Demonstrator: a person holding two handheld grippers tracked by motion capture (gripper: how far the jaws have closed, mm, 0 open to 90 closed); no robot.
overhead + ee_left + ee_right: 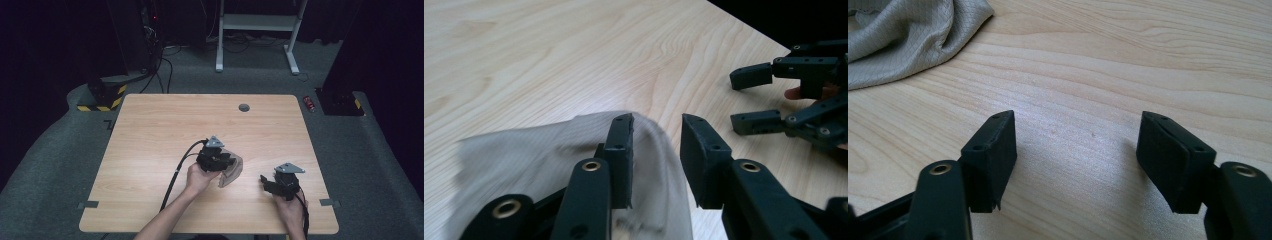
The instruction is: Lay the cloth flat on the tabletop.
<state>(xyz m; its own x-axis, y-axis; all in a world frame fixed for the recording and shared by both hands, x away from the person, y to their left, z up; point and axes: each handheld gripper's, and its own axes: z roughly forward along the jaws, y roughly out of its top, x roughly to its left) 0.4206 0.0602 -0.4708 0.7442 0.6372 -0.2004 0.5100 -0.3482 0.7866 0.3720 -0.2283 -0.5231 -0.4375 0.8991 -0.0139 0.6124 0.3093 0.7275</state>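
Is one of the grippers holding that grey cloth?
No. The left gripper is open, with the grey cloth draped beside one jaw, not pinched. The right gripper is open over bare table.

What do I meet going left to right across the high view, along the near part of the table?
Left gripper → grey cloth at its jaws → bare table → right gripper.

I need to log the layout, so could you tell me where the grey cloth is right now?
In the high view the grey cloth lies on the wooden table, near its front edge, right at the left gripper and left of the right gripper.
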